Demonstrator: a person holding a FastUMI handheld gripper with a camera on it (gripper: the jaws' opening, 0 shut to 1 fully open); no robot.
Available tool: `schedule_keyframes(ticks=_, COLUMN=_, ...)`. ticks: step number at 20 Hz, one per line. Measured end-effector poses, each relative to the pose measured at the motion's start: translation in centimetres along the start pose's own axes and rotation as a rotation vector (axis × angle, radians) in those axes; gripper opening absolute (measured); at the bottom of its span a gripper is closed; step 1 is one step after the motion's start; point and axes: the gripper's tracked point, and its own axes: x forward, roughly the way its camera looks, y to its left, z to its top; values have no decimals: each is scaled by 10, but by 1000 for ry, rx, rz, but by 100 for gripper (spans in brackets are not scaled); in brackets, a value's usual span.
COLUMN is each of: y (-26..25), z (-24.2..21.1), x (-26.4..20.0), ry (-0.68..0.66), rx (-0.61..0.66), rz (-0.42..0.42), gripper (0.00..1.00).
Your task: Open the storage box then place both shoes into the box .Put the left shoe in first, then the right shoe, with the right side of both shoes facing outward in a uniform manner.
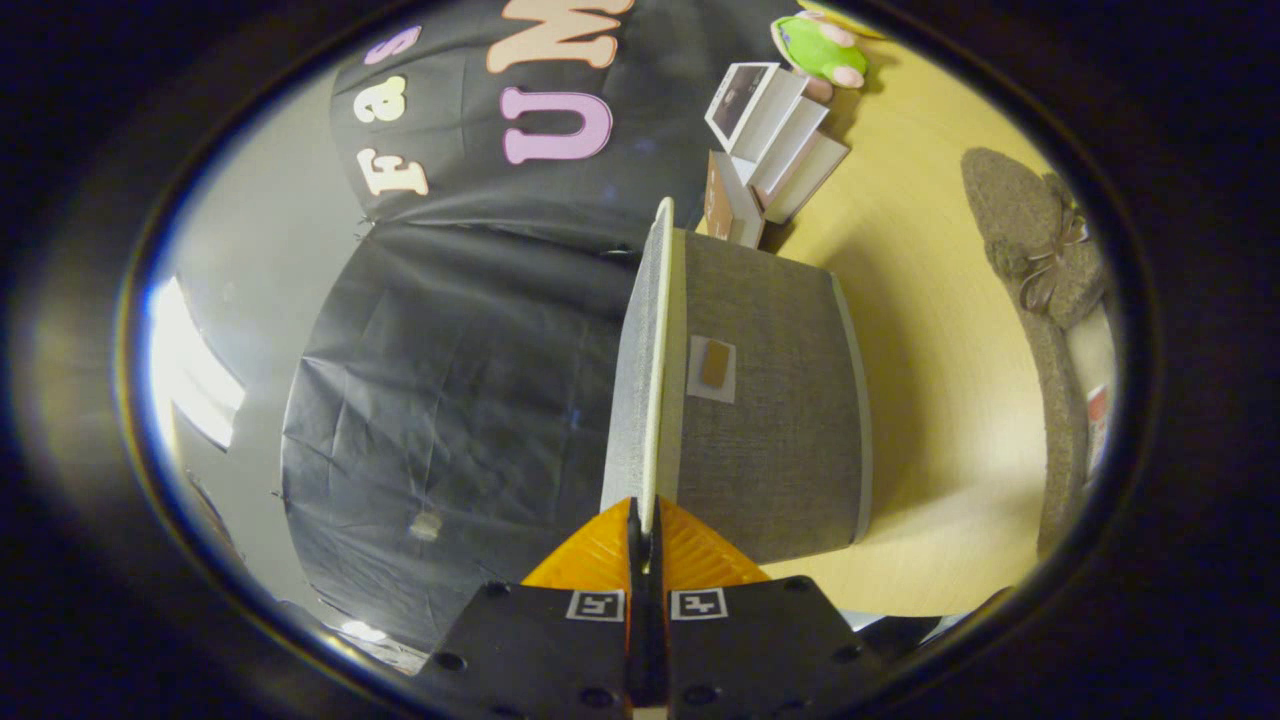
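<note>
No legible text; label patch on storage box (765, 400) blank.

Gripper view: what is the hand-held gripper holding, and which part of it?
The hand-held gripper is pinching the grey storage box's lid by its near edge, both fingers pressed on it. The lid stands lifted away from the box.

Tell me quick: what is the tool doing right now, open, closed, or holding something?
Tool: closed, both fingers pinching the edge of the lid of the grey storage box.
</note>
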Motion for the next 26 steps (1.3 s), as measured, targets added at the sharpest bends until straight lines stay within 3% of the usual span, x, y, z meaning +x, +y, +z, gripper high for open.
schedule_keyframes(ticks=12, y=115, z=5, x=22, ry=12, rx=-214, rz=26, gripper=3)
schedule_keyframes(ticks=18, y=168, z=-22, x=67, ry=26, rx=-302, rz=63, gripper=3)
schedule_keyframes(ticks=26, y=198, z=-66, x=134, ry=39, rx=-410, rz=72, gripper=3)
